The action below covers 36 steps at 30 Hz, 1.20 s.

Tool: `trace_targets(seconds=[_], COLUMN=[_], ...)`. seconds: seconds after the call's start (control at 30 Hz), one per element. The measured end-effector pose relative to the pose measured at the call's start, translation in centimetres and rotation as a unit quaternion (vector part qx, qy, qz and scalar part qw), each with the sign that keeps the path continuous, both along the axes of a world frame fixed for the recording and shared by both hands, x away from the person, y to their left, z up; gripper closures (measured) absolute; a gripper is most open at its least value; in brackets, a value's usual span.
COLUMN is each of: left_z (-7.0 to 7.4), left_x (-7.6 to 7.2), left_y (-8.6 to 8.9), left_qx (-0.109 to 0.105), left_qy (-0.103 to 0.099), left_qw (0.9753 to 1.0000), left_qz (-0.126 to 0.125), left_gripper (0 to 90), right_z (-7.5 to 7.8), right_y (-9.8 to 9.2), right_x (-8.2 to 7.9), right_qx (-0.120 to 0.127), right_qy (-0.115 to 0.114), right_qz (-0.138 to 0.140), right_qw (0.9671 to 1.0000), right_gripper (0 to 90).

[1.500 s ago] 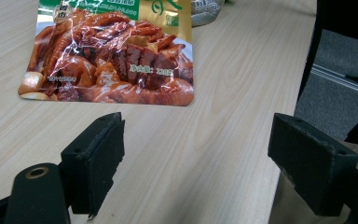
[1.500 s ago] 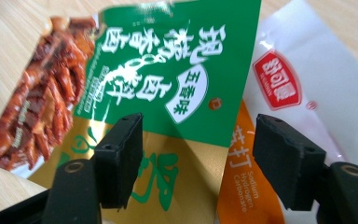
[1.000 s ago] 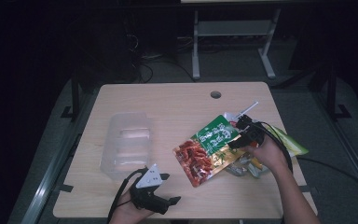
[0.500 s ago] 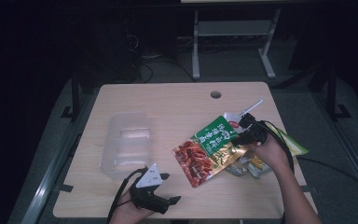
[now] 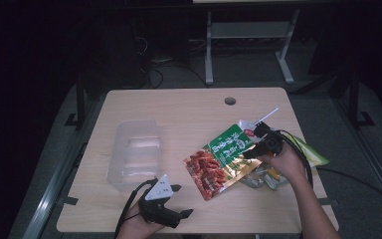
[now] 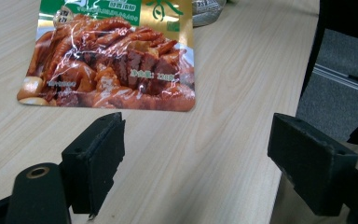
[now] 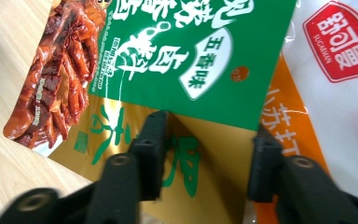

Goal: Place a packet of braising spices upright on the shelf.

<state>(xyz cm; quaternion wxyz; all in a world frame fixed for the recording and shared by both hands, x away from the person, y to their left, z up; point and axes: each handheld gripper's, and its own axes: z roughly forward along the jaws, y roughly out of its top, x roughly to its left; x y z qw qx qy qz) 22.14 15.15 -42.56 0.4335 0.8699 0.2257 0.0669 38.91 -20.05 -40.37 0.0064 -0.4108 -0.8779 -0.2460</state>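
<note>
At the near edge of the bench [image 5: 179, 107], left of middle: the left gripper [image 5: 179, 201], fingers [image 6: 95, 158] spread wide and empty, resting just above the wood, aimed toward the snack bag [image 5: 221, 159]. Just beyond those fingers, in the left gripper view, the bag's lower edge, printed with reddish meat, lying flat on the wood and not touching them. Farther in and to the right: the snack bag itself, red at its near-left end, green and gold toward the far right, lying slantwise. At its far-right end, the right gripper [image 5: 251, 149], fingers [image 7: 151, 140] partly open astride the gold corner of the bag; cannot tell whether pressing it. Under and beside that corner, a white packet [image 7: 340, 60] with a red label and an orange packet [image 7: 284, 126]. Well to the left, a clear plastic tray [image 5: 134, 154].
</note>
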Motion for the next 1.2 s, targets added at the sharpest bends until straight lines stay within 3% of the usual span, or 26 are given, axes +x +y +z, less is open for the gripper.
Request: trace_targets(seconds=[0.3,0.43,0.6,0.93,1.2], left_z=[0.0,0.0,0.0,-0.1,-0.1], left_x=[-0.1,0.0,0.0,0.0,0.0], left_y=[-0.1,-0.1,-0.1,-0.1,-0.1], left_qx=[-0.001,-0.001,-0.001,0.001,-0.002], left_qy=[0.001,0.0,0.002,0.0,0.0], left_qw=[1.0,1.0,1.0,1.0,1.0], left_qz=[0.0,-0.001,-0.001,0.001,0.002], left_gripper=[18.3,19.1,19.2,19.5,19.9], right_z=[0.7,1.0,1.8,3.8,6.1], right_y=[-0.5,-0.4,0.2,0.6,2.0], right_x=[-0.2,-0.3,-0.7,-1.8,-3.1], right_qx=[0.047,0.062,0.058,0.075,0.058], right_qy=[0.008,0.006,-0.007,-0.032,-0.061], right_qz=[0.012,0.022,0.035,0.047,0.072], right_qw=[0.9988,0.9978,0.9976,0.9955,0.9938], right_gripper=[82.0,87.8,89.8,89.9,90.0])
